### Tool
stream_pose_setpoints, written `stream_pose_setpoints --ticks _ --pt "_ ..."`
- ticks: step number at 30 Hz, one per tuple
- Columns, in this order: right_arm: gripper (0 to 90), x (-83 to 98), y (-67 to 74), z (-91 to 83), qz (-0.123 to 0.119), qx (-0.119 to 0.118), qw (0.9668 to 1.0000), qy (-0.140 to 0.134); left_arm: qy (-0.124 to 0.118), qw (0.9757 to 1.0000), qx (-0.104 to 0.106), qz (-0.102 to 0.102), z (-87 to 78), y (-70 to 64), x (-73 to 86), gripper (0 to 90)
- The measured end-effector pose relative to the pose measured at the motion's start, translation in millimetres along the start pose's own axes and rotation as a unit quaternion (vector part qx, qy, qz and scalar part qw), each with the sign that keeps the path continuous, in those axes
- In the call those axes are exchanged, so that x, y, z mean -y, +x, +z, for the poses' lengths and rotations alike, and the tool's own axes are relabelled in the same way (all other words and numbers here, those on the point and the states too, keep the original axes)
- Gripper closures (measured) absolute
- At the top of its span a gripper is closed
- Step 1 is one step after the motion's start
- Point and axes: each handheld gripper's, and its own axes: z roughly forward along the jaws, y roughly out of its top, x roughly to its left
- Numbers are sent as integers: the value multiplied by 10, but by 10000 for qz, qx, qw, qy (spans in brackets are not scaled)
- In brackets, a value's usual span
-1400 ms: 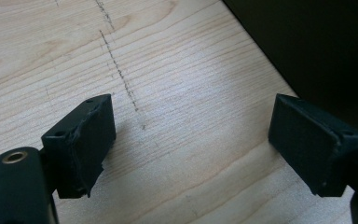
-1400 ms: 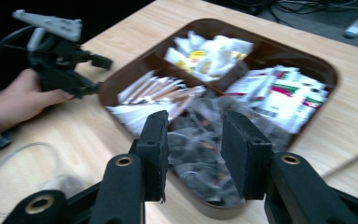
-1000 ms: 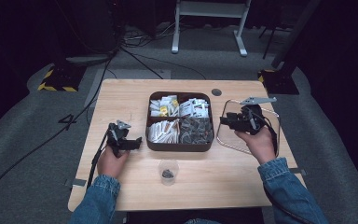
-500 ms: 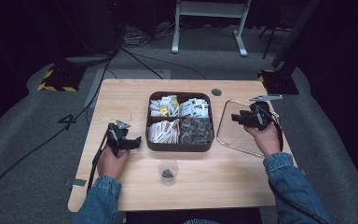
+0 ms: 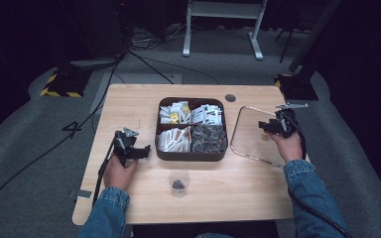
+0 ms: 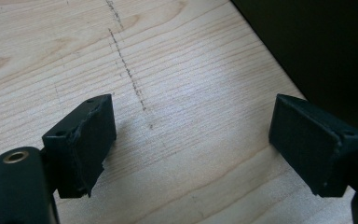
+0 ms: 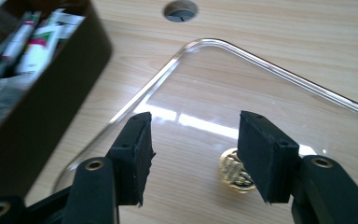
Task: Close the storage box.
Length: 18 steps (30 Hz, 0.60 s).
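Note:
A brown box (image 5: pixel 191 156) with four compartments of packets stands at the table's middle. Its clear lid (image 5: pixel 250 136) lies flat on the table to the right of it. In the right gripper view the lid (image 7: pixel 261 84) shows a gold knob (image 7: pixel 233 173) at its middle. My right gripper (image 5: pixel 265 126) hangs over the lid; its jaws have just been opening, and the right gripper (image 7: pixel 196 140) holds nothing between them. My left gripper (image 5: pixel 144 150) rests left of the box, and the left gripper (image 6: pixel 191 135) stands open wide over bare wood.
A small clear cup (image 5: pixel 179 181) with something dark inside stands near the table's front edge. A round cable hole (image 5: pixel 230 97) sits behind the lid. The box wall (image 7: pixel 42 107) is close on the right gripper's left. Cables trail across the floor.
My right hand has moved right and down over the lid, away from the box, and its jaws now stand wider apart. The left hand has stayed still.

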Motion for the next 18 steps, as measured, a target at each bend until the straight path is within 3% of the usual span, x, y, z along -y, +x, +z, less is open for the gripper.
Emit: stream_pose_setpoints --ticks 6,18 --pt "444 98 -204 158 316 208 9989 278 2 10000 3 1 2 2 -2 151" --pt "429 251 -264 369 423 265 9971 566 2 10000 3 0 1 2 -2 151"
